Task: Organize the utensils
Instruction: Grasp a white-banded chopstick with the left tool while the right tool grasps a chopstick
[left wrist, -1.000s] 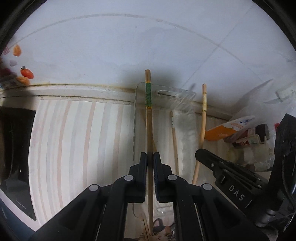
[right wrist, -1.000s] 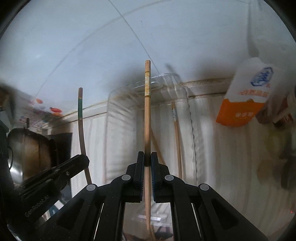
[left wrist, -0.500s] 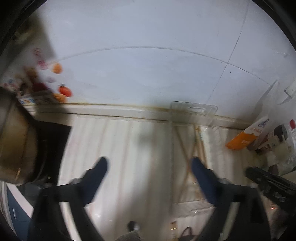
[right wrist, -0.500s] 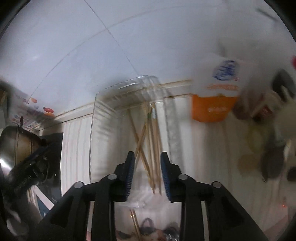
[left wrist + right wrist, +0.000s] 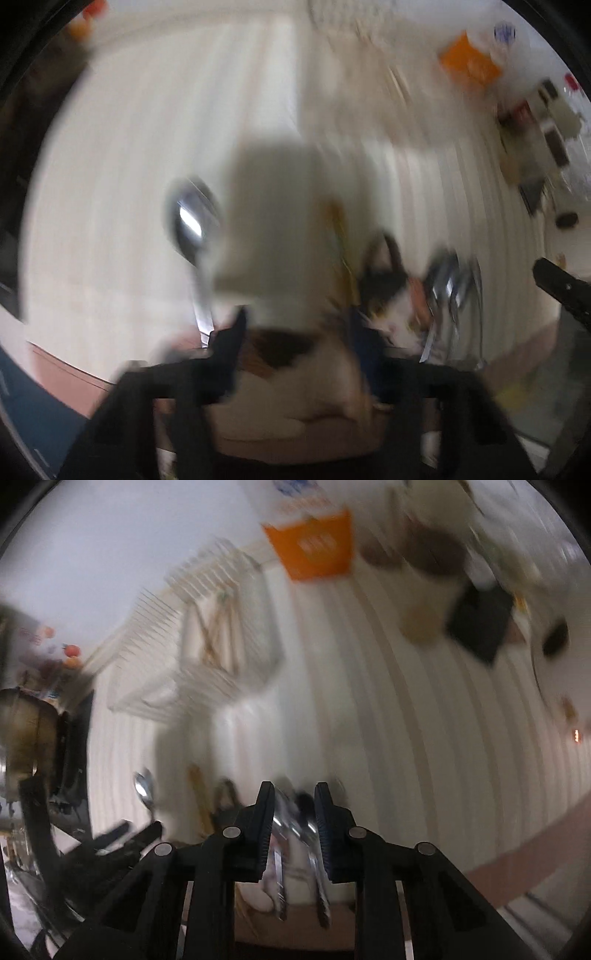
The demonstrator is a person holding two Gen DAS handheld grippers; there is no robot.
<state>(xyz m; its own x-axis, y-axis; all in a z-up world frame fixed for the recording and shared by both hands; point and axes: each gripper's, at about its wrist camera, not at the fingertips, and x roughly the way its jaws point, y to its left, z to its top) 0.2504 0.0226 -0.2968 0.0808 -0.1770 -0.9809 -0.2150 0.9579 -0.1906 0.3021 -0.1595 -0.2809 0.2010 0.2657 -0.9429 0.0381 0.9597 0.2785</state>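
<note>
Your right tongs (image 5: 293,805), parted and empty, hang just above the metal utensils (image 5: 295,823), whose handles run toward you. Left tongs (image 5: 295,332), also parted, sit right of the spoon (image 5: 192,225) on the tabletop (image 5: 369,720).

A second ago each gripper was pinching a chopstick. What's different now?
Both chopsticks have been let go and lie in the clear tray. The left gripper and right gripper are open and empty, and have swung back toward the near pile of utensils, with a spoon in it. The orange carton stayed by the wall.
</note>
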